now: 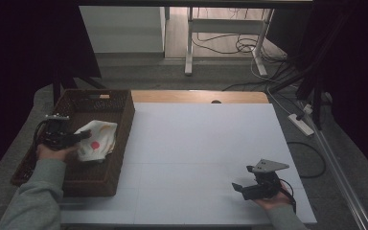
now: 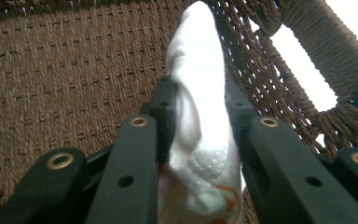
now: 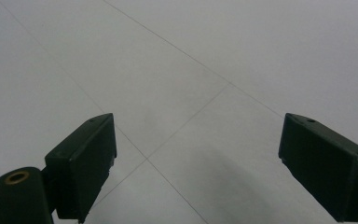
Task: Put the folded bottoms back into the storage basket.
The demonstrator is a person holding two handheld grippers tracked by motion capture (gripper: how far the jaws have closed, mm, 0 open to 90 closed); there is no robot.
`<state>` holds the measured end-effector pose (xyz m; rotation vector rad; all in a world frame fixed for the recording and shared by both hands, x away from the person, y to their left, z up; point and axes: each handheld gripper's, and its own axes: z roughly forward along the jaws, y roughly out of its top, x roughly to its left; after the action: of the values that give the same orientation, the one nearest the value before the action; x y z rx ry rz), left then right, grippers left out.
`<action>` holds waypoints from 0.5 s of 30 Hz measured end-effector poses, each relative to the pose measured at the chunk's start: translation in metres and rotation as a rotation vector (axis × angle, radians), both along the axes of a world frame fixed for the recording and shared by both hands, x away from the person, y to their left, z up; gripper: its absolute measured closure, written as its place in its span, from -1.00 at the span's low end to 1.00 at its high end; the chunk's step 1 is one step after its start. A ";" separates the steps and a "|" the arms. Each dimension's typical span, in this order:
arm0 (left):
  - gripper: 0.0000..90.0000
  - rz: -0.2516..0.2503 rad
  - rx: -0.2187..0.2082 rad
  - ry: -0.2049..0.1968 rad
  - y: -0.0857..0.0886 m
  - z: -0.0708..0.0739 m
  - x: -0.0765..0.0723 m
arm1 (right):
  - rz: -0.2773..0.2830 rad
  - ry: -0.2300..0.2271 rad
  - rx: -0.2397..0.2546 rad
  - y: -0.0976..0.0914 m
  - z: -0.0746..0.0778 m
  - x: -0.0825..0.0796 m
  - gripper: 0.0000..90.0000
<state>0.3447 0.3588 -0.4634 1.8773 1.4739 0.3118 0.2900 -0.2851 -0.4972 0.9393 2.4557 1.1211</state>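
Cloth (image 1: 96,140), white with coloured spots, lies bunched inside the woven basket (image 1: 120,158) at the worktop's (image 1: 201,143) left edge, a fold of it pinched in the left claw (image 2: 200,116). It looks light, limp and unbreakable, best gripped at a thick gathered fold so it cannot slip free. The right claw (image 3: 196,158) hovers spread and empty over the bare worktop.

Quick count: one brown woven wicker basket (image 1: 120,139), one white patterned cloth (image 1: 96,140), two black two-jaw grippers, one white table (image 1: 201,143).
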 end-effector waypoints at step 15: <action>-0.44 0.053 0.048 -0.055 -0.009 0.020 -0.009 | 0.000 0.001 -0.001 0.000 0.000 0.000 -0.74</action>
<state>0.3360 0.3494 -0.4435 1.8551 1.4929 0.4237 0.2902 -0.2850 -0.4975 0.9399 2.4570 1.1194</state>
